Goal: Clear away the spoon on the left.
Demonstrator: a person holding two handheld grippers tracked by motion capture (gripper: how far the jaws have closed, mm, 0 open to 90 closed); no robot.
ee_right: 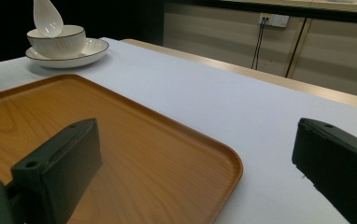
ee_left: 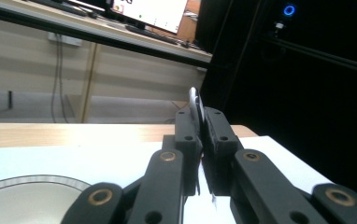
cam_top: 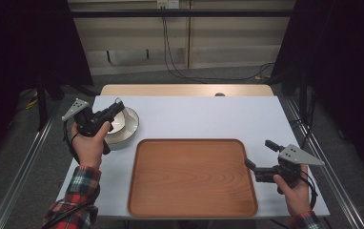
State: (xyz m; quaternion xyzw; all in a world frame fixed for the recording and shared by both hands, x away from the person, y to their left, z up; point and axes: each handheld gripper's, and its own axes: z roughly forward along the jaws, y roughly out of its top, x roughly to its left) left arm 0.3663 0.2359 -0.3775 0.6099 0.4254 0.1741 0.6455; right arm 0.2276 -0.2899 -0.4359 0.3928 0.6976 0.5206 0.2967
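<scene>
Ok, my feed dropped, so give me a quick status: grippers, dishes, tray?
Left gripper shut on spoon, held above bowl on plate. Right gripper open at tray right edge. Tray bare, nothing blocking.

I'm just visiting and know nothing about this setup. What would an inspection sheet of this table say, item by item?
Surface: white table, wooden strip along its far edge.
Job's things: wooden tray, bare; white bowl on a white plate at far left; white spoon raised above the bowl.
Clutter: nothing seen.
Tongs: left tongs shut on the spoon's handle; right tongs open, jaws either side of the tray's right edge.
Cables: black cables hang down the far wall; one trails from each tool.
Surroundings: dark curtains on both sides, grey floor, pale cabinets behind.
</scene>
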